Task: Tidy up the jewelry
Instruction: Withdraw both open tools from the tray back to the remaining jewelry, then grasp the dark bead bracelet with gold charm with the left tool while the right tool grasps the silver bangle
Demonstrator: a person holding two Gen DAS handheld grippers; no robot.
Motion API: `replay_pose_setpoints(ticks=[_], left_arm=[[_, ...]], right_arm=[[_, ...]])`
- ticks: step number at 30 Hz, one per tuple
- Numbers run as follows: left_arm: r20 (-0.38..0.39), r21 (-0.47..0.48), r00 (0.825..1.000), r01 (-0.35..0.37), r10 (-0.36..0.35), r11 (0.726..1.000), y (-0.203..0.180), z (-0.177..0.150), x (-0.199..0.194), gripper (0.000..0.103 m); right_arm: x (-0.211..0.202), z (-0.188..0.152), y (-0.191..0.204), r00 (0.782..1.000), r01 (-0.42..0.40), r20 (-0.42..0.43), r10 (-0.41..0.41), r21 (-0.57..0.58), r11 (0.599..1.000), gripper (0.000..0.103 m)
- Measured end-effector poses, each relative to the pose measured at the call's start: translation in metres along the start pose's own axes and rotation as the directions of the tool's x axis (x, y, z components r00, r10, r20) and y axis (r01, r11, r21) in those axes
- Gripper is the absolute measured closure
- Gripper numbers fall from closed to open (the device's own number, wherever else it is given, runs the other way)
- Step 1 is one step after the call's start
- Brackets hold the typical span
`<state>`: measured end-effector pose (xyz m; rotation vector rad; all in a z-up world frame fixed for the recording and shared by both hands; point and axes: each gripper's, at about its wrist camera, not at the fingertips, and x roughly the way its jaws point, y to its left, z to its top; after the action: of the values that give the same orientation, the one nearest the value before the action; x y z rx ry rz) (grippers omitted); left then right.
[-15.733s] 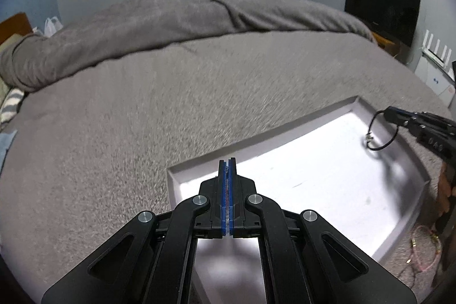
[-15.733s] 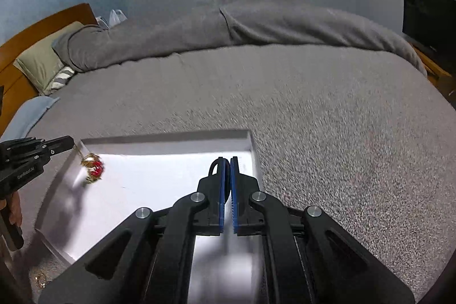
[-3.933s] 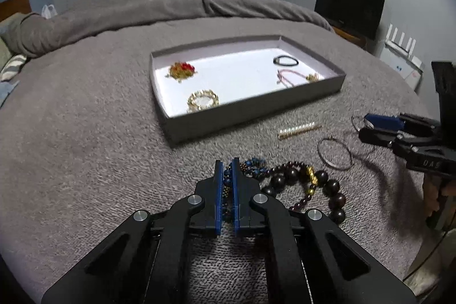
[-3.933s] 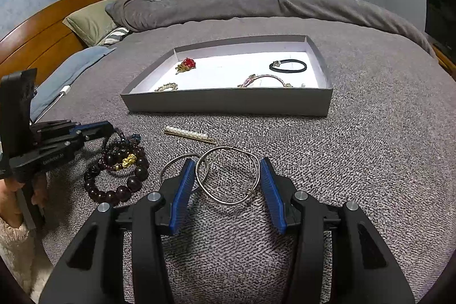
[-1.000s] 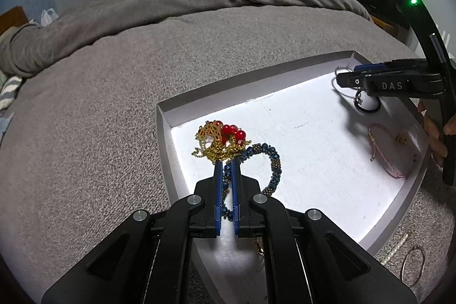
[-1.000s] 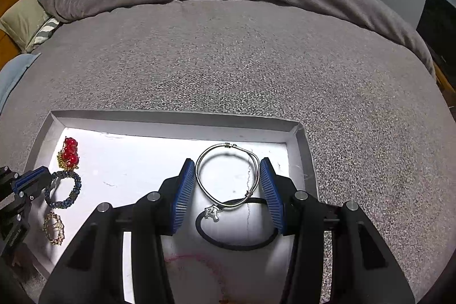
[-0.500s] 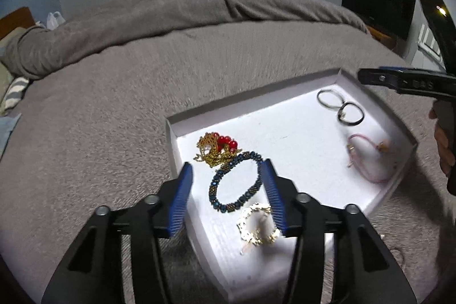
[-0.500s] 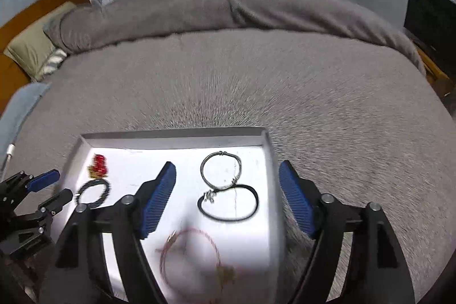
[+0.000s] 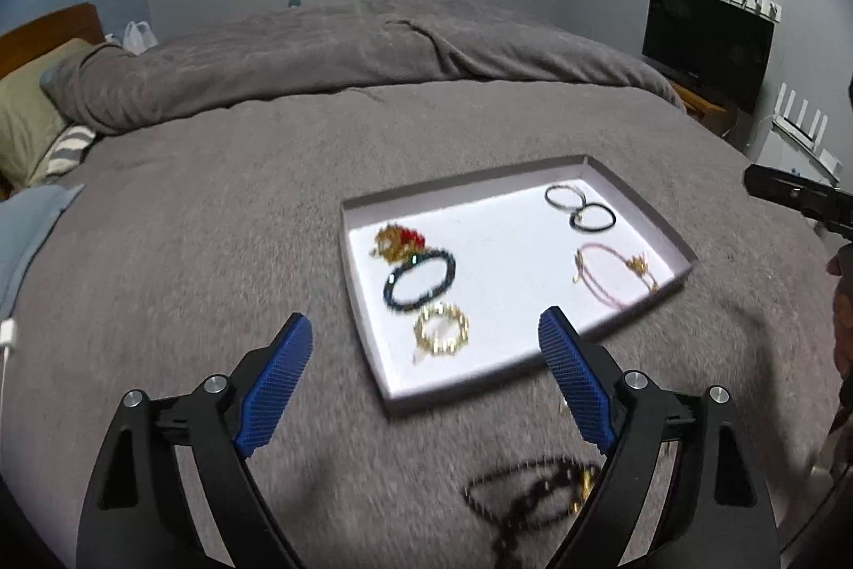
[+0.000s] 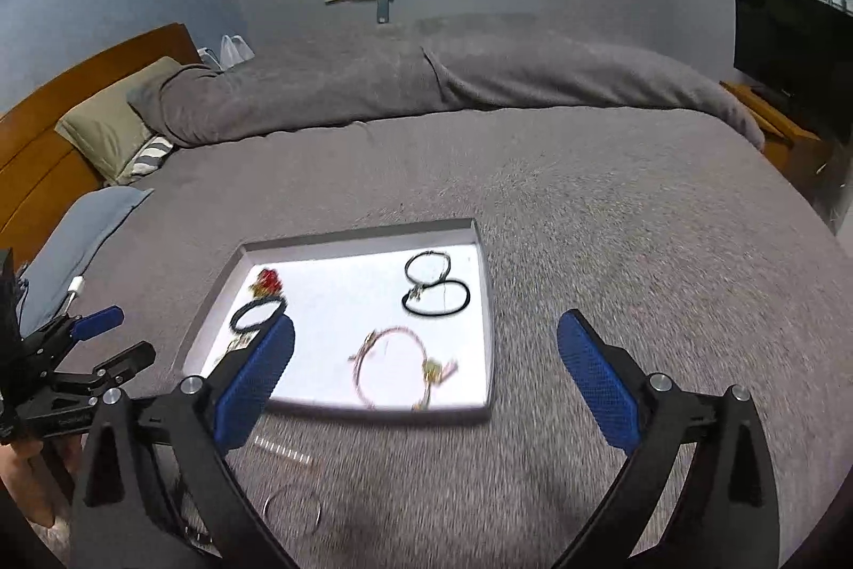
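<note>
Snagging looks the main risk: the dark bead bracelet (image 9: pixel 538 499) and thin hoop (image 10: pixel 292 509) lie loose on the bed's fuzzy blanket (image 9: pixel 213 217), nearest both tools. Left tool (image 9: pixel 421 377) and right tool (image 10: pixel 426 377), jaws just spread wide with nothing between them, could catch pile or nudge the tray (image 9: pixel 368 355) beyond, tangling the bracelets in it.

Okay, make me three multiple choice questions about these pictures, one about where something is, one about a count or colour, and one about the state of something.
1. Where does the dark bead bracelet lie?
A. in the tray
B. on the grey blanket in front of the tray
C. on the window shelf

2. How many pieces lie in the tray?
A. three
B. nine
C. six

3. How are the left gripper and the right gripper?
A. both open and empty
B. both shut on a bracelet
C. one open, one shut

Answers: 1 B, it lies on the blanket below the tray's near wall. 2 C, six separate pieces can be counted on the white floor. 3 A, both sets of blue pads stand wide apart, having just opened, with nothing between them.
</note>
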<state>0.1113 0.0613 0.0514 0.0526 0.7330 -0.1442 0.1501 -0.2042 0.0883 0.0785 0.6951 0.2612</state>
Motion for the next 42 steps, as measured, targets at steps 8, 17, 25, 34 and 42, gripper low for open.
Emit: replay_pose_setpoints(ticks=[8,17,25,34,42], left_arm=[[-0.01,-0.021,1.0,-0.008,0.007,1.0,-0.002,-0.039,-0.016,0.016],[-0.036,-0.041,0.999,0.007,-0.008,0.999,-0.003,-0.069,-0.008,0.016],[-0.045,-0.027,0.999,0.011,-0.012,1.0,0.003,-0.085,0.005,0.016],[-0.047,-0.063,0.989,0.135,-0.138,0.989,0.013,-0.079,0.009,0.056],[-0.1,-0.038,0.976,0.19,-0.193,0.981,-0.001,-0.081,0.018,0.075]], right_arm=[[-0.03,-0.032,0.011,0.999,0.004,0.034,-0.004,-0.021,1.0,0.006],[-0.019,-0.078,0.027,0.999,-0.022,0.028,0.022,-0.027,0.999,0.006],[0.012,-0.122,0.05,0.994,-0.092,-0.076,0.082,-0.14,0.986,0.006],[0.026,-0.136,0.07,0.978,-0.177,-0.145,0.151,-0.187,0.966,0.035],[0.031,-0.141,0.075,0.969,-0.203,-0.178,0.17,-0.189,0.961,0.049]])
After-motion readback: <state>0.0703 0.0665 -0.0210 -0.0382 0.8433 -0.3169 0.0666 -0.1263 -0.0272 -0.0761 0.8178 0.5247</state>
